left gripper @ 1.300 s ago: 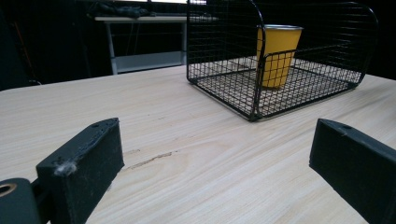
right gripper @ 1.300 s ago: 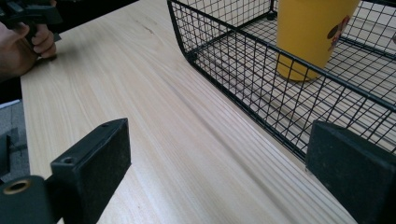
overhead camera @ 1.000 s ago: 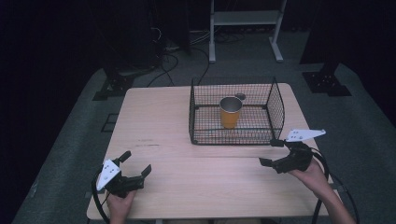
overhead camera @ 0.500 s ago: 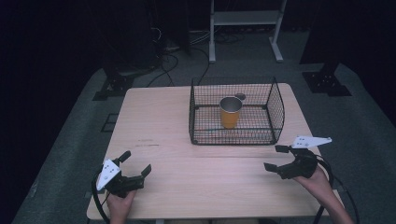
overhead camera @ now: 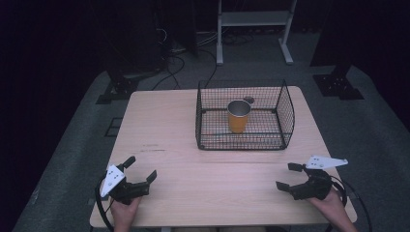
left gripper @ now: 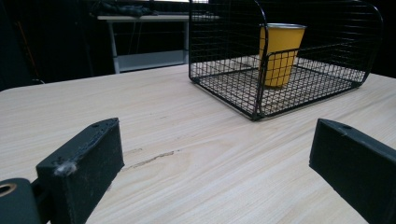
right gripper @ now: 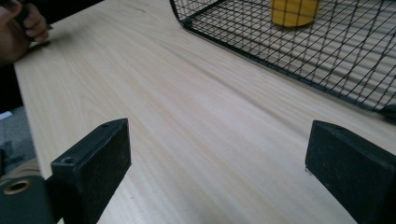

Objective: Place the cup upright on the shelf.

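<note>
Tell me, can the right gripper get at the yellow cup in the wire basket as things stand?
Probably yes. The right gripper is open, the wire basket has no lid, and the yellow cup stands upright inside, so it seems reachable from above.

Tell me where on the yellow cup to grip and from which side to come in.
Grip the yellow cup by its rim, coming straight down from above. It stands upright, mouth open, inside the wire basket, whose mesh walls appear to block a sideways approach, while the basket's top is open. Either open tongs could probably pinch one wall.
</note>
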### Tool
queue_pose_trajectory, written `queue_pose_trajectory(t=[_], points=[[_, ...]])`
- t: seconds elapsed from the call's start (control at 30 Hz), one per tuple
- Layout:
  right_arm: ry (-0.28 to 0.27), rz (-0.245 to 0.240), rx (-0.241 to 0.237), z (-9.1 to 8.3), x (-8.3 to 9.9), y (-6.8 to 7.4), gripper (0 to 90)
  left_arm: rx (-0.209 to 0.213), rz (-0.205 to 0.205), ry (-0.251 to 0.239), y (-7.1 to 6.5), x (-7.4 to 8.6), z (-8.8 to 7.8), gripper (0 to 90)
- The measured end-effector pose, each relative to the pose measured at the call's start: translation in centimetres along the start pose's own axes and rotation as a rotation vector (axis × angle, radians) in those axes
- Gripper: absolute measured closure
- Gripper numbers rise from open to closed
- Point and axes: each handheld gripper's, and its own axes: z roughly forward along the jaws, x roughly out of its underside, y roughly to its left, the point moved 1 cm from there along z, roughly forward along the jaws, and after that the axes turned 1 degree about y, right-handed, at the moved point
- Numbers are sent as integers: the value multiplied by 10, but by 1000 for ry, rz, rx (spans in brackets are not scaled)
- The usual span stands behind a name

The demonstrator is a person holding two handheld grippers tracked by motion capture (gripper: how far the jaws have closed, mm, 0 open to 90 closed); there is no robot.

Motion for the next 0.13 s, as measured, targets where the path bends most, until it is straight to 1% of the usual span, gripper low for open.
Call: queue_pose_trajectory(t=[0.07,0.13], points=[[10,-9,10,-1,6,5,61,-2,1,0,0,0,0,22],[8,-5,2,-1,9,7,61,-2,1,0,0,0,0,22]])
